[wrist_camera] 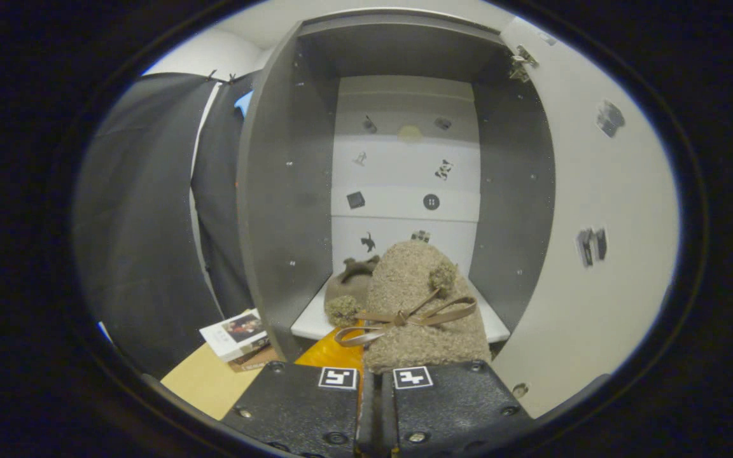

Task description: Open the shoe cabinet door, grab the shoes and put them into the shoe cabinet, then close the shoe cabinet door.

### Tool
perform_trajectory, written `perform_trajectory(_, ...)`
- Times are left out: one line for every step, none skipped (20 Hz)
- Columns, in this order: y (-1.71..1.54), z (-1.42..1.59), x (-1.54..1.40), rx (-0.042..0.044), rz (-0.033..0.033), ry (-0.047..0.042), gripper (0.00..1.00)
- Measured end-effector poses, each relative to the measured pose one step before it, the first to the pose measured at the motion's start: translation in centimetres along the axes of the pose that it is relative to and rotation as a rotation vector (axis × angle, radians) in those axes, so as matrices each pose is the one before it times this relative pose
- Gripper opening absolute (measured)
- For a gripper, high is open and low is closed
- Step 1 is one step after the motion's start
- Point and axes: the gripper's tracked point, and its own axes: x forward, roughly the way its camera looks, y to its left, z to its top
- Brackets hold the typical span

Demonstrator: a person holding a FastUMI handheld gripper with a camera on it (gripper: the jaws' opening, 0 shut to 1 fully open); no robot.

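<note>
A fuzzy tan shoe (424, 305) with a brown ribbon bow and a pompom stands just ahead of my gripper (376, 381). The fingers are drawn almost together on its near end. Its toe reaches over the front edge of the white shelf (312, 326) inside the grey shoe cabinet (284, 191). A second matching shoe (349, 289) lies on that shelf, just left of the held one and further in. The cabinet door (595, 222) hangs wide open on the right, with its white inner face towards me.
A small book (236, 334) lies on the pale wooden surface (207, 381) left of the cabinet. An orange patch (335, 353) shows below the shelf edge. Black cloth hangs to the left. Small stickers dot the cabinet's white back panel (404, 184).
</note>
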Motion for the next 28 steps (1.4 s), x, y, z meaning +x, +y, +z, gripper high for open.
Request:
perform_trajectory(-0.122, 0.982, 1.342, -0.01283, -0.01099, -0.01227, 0.08)
perform_trajectory(-0.860, 0.673, 1.224, -0.01338, -0.01309, -0.00949, 0.08)
perform_trajectory(-0.213, 0.624, 1.222, -0.00701, -0.00808, -0.00034, 0.08)
perform_trajectory(-0.131, 0.473, 1.536, 0.00325, -0.00585, 0.00149, 0.08)
perform_trajectory(-0.183, 0.236, 1.632, 0.00291, -0.00347, 0.00991, 0.08)
perform_trajectory(-0.360, 0.042, 1.421, 0.00158, -0.00795, 0.00630, 0.08)
perform_trajectory(-0.478, -0.075, 1.559, 0.00134, -0.01106, 0.00671, 0.08)
perform_trajectory(-0.558, -0.067, 1.821, -0.00883, -0.01592, 0.00784, 0.08)
perform_trajectory(-0.555, -0.351, 1.374, -0.00447, -0.01568, 0.01388, 0.08)
perform_trajectory(-0.297, -0.604, 1.635, 0.00785, -0.00220, 0.02464, 0.08)
perform_trajectory(0.069, -0.365, 1.203, 0.02049, 0.00659, 0.01479, 0.08)
perform_trajectory(-0.170, -0.321, 1.268, 0.01864, 0.00586, 0.01482, 0.08)
perform_trajectory(-0.274, -0.402, 1.213, 0.01392, -0.00362, 0.01708, 0.08)
perform_trajectory(-0.255, -0.428, 1.060, 0.01486, -0.00481, 0.01675, 0.08)
perform_trajectory(-0.248, -0.413, 0.942, 0.01443, -0.00603, 0.01477, 0.08)
perform_trajectory(-0.181, -0.590, 0.722, 0.01437, -0.00343, 0.01620, 0.08)
perform_trajectory(-0.336, -0.749, 0.476, 0.01136, -0.00398, 0.02268, 0.08)
perform_trajectory(-0.173, -0.393, 0.406, 0.00658, -0.00211, 0.01331, 0.08)
perform_trajectory(-0.558, -0.466, 0.430, 0.00183, -0.02107, 0.01964, 0.08)
perform_trajectory(-0.414, -0.087, 0.190, -0.00100, -0.01614, 0.00878, 0.09)
perform_trajectory(-0.275, -0.237, 0.250, 0.00201, -0.00897, 0.01216, 0.10)
perform_trajectory(-0.196, -0.263, 0.209, 0.00703, -0.00554, 0.01824, 0.11)
perform_trajectory(-0.202, -0.431, 0.329, 0.00357, -0.00564, 0.03079, 0.12)
perform_trajectory(-0.046, -0.644, 0.290, -0.00288, 0.00048, 0.03451, 0.13)
perform_trajectory(0.321, -0.620, 0.153, -0.00367, 0.02130, 0.02469, 0.14)
perform_trajectory(0.342, -0.038, -0.110, -0.00200, 0.01134, 0.00712, 0.20)
perform_trajectory(0.193, 0.354, -0.408, -0.00829, 0.00970, -0.01306, 0.25)
perform_trajectory(0.035, 0.170, -0.235, -0.00787, -0.00043, -0.00953, 0.34)
